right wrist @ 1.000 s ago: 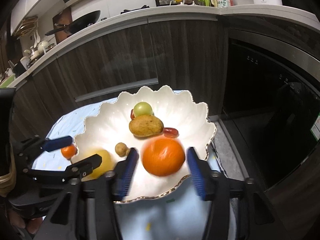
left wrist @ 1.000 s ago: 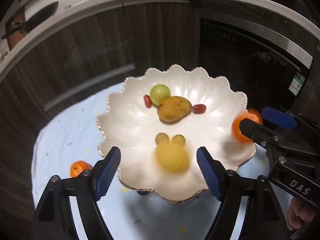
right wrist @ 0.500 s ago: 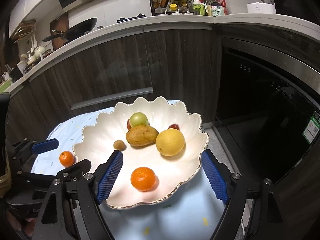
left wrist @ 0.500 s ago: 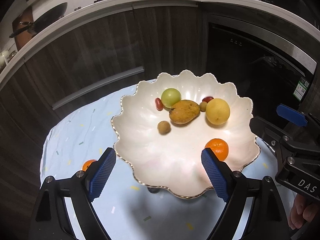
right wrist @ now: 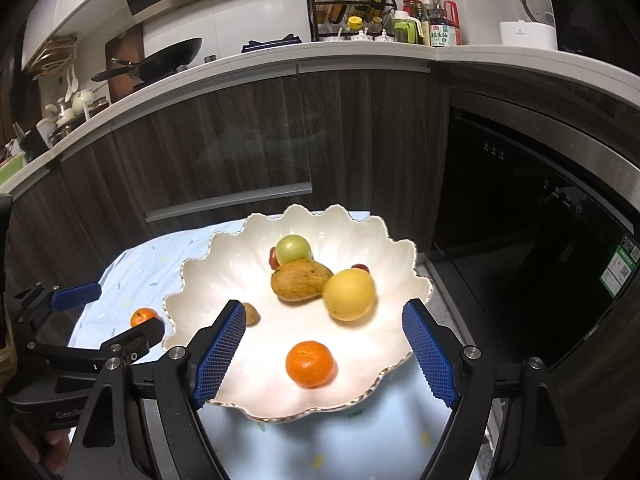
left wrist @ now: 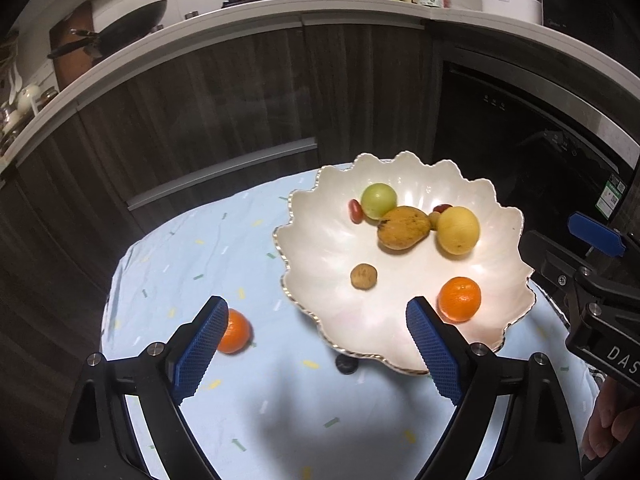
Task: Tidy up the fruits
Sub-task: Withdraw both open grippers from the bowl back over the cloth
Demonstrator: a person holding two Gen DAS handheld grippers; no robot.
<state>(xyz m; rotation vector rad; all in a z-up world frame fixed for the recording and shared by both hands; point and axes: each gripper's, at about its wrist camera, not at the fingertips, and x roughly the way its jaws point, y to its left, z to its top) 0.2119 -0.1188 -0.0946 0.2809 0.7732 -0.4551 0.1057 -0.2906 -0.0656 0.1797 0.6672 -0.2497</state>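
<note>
A scalloped white bowl (right wrist: 400, 258) holds a green fruit (right wrist: 293, 250), mango (right wrist: 300, 280), yellow fruit (right wrist: 349, 294) and tangerine (right wrist: 309, 363). Another tangerine (left wrist: 234, 331) lies left on the blue cloth (left wrist: 192, 248). The left gripper (left wrist: 316, 354), jaws just opening, and right gripper (right wrist: 322, 354) gape empty.

The left gripper (left wrist: 316, 344) is a black frame whose two angular arms each end in a blue pad (left wrist: 198, 346) with a fine cross-hatched grip, and round silver screw heads (left wrist: 156, 349) sit at the arm joints. The right gripper (right wrist: 322, 350) is built alike — black struts, blue textured pads (right wrist: 430, 354), silver screws (right wrist: 469, 352). From the left wrist view its black side shows white letters "DAS"; from the right wrist view the left gripper's body reads "GenR", partly cut off. Bare fingers (left wrist: 606, 424) show just below the "DAS" lettering.
</note>
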